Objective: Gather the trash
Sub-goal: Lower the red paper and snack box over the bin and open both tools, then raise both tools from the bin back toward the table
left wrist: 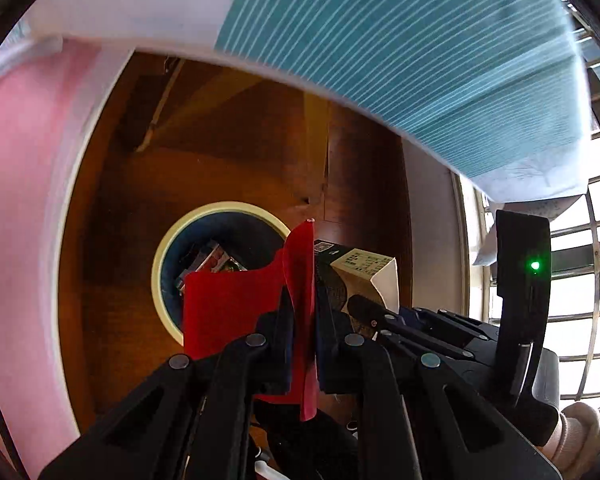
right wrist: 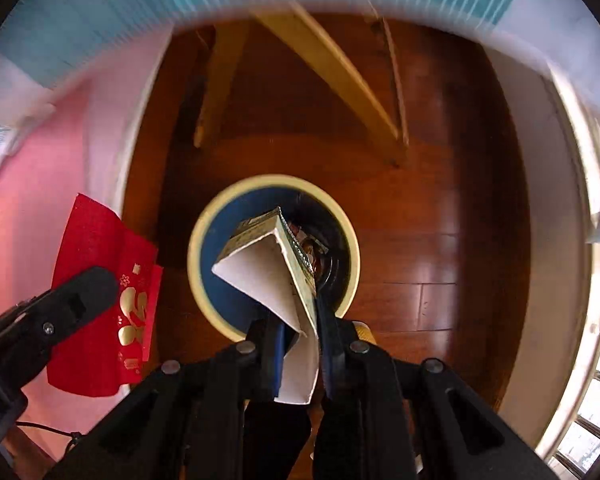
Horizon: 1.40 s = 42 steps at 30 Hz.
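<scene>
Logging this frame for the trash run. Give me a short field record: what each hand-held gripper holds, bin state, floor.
left hand-held gripper: shut on red envelope
right hand-held gripper: shut on torn carton
bin: round, cream rim, dark blue inside, some trash already in it
carton position: over the bin opening in the right wrist view
envelope position: beside the bin opening, to the carton's left
floor: brown wood

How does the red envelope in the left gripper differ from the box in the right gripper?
The red envelope is flat, thin and bears gold print; the box is a torn white carton with printed outer faces. The box hangs right above the bin; the envelope hangs beside it. Both are pinched between closed fingers.
</scene>
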Motion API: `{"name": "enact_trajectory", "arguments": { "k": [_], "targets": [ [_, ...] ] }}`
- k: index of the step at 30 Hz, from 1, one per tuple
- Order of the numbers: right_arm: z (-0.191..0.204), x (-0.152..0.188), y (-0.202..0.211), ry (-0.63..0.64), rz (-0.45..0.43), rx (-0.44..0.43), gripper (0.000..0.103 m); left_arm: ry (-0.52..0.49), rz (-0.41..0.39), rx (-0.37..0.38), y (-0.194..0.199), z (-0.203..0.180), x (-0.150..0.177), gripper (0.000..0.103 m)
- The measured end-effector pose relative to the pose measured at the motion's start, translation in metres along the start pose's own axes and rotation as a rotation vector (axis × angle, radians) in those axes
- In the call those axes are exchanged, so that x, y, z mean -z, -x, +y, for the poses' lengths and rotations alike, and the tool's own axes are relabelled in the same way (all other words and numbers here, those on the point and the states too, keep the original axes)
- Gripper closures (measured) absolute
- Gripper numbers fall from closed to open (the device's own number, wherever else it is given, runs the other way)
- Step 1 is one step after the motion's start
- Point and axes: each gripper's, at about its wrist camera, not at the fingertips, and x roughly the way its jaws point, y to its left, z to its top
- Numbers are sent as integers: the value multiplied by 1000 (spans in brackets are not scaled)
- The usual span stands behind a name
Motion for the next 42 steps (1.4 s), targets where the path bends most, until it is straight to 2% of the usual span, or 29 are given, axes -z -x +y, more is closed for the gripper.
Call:
{"name": "enact_trajectory", "arguments": {
  "k": [3,6,7,8,9,10,11,14,18,22,28,37,42],
  "targets": [
    [-8,-4,-50,-1,26,2,88,19,22,-10,-54,26,2,96],
    [-15,-9,-90,-5,49,1,83,-14,45,-64,-95,42,5,96],
    [-15,-9,-101,-2,58,0,81,-29,55,-91,-106,47,6,88],
    [-17,-10,-110,3,62,2,79,-42,58,-120,-114,51,7,76],
    [-18,-8,-115,9,58,6,72,-50,57,-139,-119,53,8,69],
    [-19,-10,-120,18,53,7,61,-56,53,-156,-126,56,10,51],
    [-18,-10,-124,28,49,2,57,-57,54,-170,-131,60,11,32],
    [-16,-11,-132,52,54,9,53,-31,42,-177,-136,68,11,26],
    [-13,-10,-124,76,40,31,53,-33,36,-214,-132,67,12,26],
    [-1,-9,-102,121,13,40,53,-39,1,-236,-104,53,12,25],
    [11,1,-29,131,-12,68,53,-42,-48,-271,-28,14,19,25],
    [31,15,124,145,-65,53,53,-11,-96,-314,108,-48,20,20],
    [42,18,208,156,-147,45,53,-32,-154,-346,180,-69,14,19]
  ]
}}
